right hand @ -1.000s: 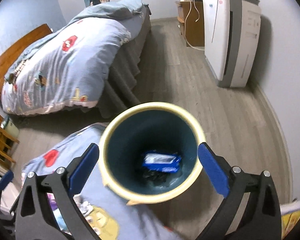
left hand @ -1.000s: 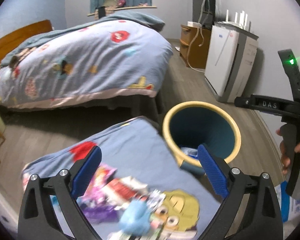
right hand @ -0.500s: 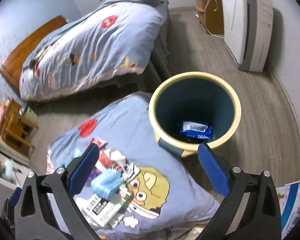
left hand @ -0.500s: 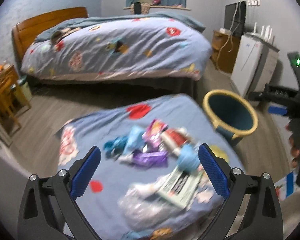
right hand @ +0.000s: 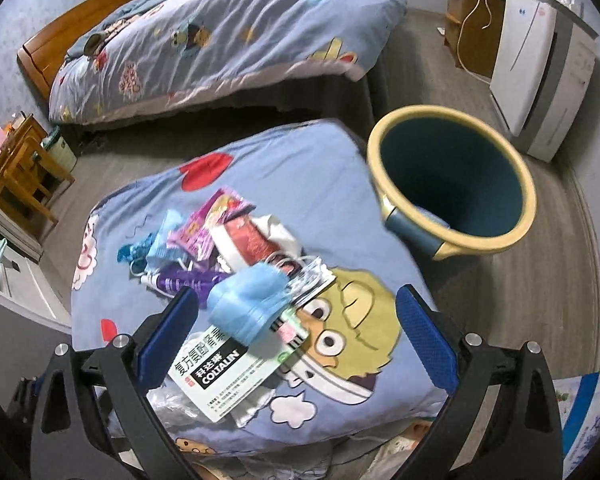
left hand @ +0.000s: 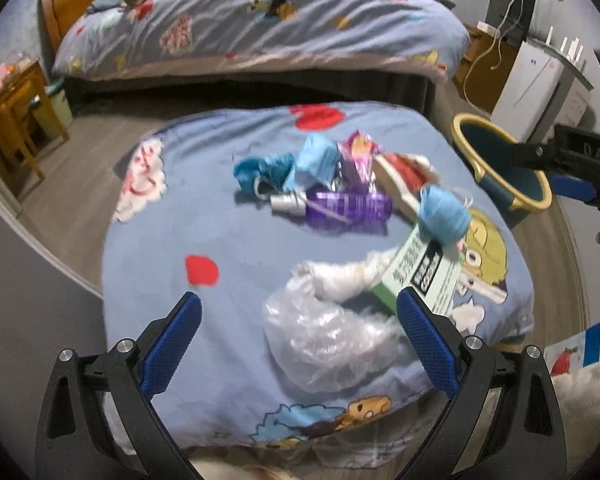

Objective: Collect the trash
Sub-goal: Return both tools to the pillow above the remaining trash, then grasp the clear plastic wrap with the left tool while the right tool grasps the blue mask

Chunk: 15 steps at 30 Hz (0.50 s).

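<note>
A pile of trash lies on a blue cartoon-print cushion (left hand: 228, 248): a clear plastic bag (left hand: 328, 340), a green-white medicine box (left hand: 420, 280), a crumpled blue mask (left hand: 444, 212), a purple tube (left hand: 340, 206), pink wrappers (left hand: 358, 156). My left gripper (left hand: 300, 344) is open and empty, just above the plastic bag. My right gripper (right hand: 298, 332) is open and empty, over the blue mask (right hand: 252, 304) and the medicine box (right hand: 236, 364). The dark blue bin with a yellow rim (right hand: 452, 184) stands on the floor right of the cushion; it also shows in the left wrist view (left hand: 500, 168).
A bed with a blue cartoon duvet (left hand: 260, 20) stands behind the cushion. A white appliance (right hand: 540, 60) and a wooden cabinet (right hand: 472, 36) line the right wall. A wooden chair (right hand: 24, 168) stands at the left. The floor is grey wood.
Both grippers have swung left, away from the bin, and down toward the trash pile. The left now hangs over the plastic bag, the right over the blue mask. Both stay open.
</note>
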Each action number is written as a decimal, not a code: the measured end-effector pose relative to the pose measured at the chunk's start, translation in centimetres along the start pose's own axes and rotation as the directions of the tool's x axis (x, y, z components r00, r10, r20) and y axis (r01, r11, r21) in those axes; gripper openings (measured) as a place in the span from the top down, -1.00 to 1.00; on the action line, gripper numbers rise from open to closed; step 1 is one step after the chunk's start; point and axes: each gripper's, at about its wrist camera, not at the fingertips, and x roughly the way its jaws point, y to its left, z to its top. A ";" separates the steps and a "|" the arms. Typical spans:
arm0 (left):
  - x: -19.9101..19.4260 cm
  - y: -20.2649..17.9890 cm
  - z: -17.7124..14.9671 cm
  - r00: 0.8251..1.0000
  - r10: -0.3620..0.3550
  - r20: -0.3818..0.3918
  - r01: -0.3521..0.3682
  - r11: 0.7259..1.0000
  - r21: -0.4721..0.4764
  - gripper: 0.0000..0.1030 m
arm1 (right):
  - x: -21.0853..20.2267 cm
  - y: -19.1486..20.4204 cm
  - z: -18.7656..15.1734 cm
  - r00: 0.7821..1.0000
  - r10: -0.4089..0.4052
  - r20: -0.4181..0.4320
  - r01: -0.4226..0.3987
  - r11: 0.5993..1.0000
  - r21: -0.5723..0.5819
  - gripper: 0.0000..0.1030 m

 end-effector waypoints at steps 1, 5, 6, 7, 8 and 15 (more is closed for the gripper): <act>0.4 -0.2 -0.2 1.000 -0.004 -0.015 0.004 1.000 0.005 -0.87 | 0.6 0.2 -0.2 1.000 0.007 -0.011 -0.007 1.000 0.002 -0.89; 2.3 -1.1 -1.2 0.996 -0.031 -0.085 0.035 0.999 0.036 -0.71 | 2.9 1.4 -1.1 0.998 0.007 -0.061 -0.010 0.999 -0.035 -0.78; 2.7 -1.2 -1.4 0.994 -0.044 -0.102 0.048 0.998 0.036 -0.48 | 3.4 1.7 -1.3 0.997 0.002 -0.073 -0.006 0.999 -0.054 -0.70; 3.0 -1.1 -1.5 0.991 -0.062 -0.120 0.066 0.997 0.029 -0.32 | 4.0 2.0 -1.4 0.996 0.001 -0.091 -0.008 0.997 -0.072 -0.55; 3.3 -1.0 -1.6 0.987 -0.084 -0.136 0.087 0.996 0.017 -0.30 | 4.6 2.2 -1.5 0.994 0.008 -0.107 -0.016 0.997 -0.081 -0.49; 3.9 -0.9 -1.2 0.981 -0.127 -0.150 0.127 0.992 -0.007 0.04 | 7.6 3.7 -2.1 0.975 0.074 -0.211 -0.098 0.990 -0.105 -0.05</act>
